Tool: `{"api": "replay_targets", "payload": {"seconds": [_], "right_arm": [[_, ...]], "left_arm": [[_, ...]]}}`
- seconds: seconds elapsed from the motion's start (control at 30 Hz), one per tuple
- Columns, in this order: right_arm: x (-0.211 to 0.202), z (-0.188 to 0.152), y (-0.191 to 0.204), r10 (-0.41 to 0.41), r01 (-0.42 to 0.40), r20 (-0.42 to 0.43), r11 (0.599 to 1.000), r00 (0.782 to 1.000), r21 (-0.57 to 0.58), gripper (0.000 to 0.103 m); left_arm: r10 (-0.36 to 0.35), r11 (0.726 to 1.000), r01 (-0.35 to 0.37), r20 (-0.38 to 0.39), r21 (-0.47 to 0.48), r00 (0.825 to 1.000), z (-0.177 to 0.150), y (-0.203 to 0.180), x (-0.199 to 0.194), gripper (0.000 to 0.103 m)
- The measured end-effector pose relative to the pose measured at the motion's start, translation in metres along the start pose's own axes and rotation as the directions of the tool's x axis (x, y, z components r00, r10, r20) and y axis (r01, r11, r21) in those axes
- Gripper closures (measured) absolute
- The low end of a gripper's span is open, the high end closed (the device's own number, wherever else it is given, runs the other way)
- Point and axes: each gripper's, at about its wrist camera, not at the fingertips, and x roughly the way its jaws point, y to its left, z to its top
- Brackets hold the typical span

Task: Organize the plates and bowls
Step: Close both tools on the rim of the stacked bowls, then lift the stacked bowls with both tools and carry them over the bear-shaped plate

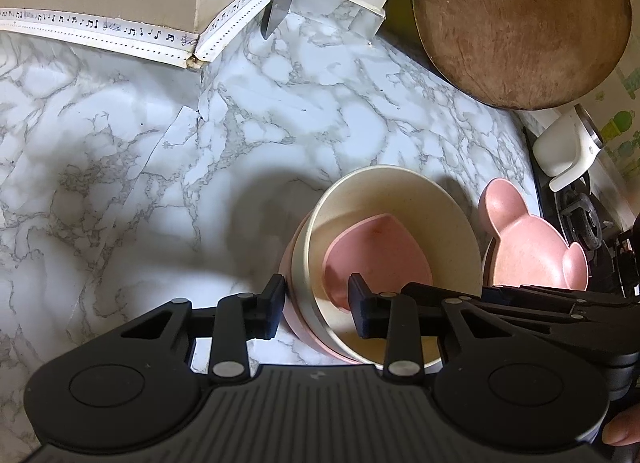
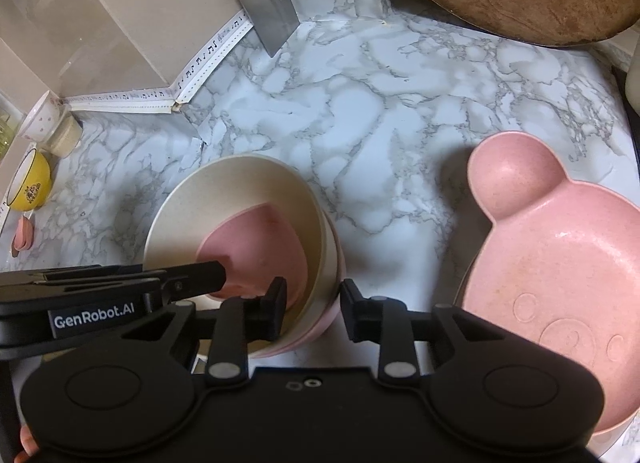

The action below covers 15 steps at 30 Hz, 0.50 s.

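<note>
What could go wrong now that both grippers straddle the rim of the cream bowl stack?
1. The left gripper and right gripper straddle opposite sides of the stacked cream round bowl; uneven lifting could tilt it and spill the loose pink heart-shaped dish inside.
2. The pink bowl underneath may separate and drop.
3. The pink bear-shaped plate lies close beside; a swing could knock it.

cream bowl nested in a pink one, holding a pink dish; bear-shaped pink plate beside.
</note>
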Motion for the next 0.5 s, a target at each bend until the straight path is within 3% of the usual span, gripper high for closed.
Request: {"api": "replay_targets", "payload": {"seconds": [0.5], "right_arm": [[-0.035,-0.002,0.002,-0.038,0.038,0.047,0.999,0.998,0.004,0.080]], "left_arm": [[-0.011,1.000,0.010,0.030,0.028,0.999,-0.002,-0.016,-0.025,0.070]]}}
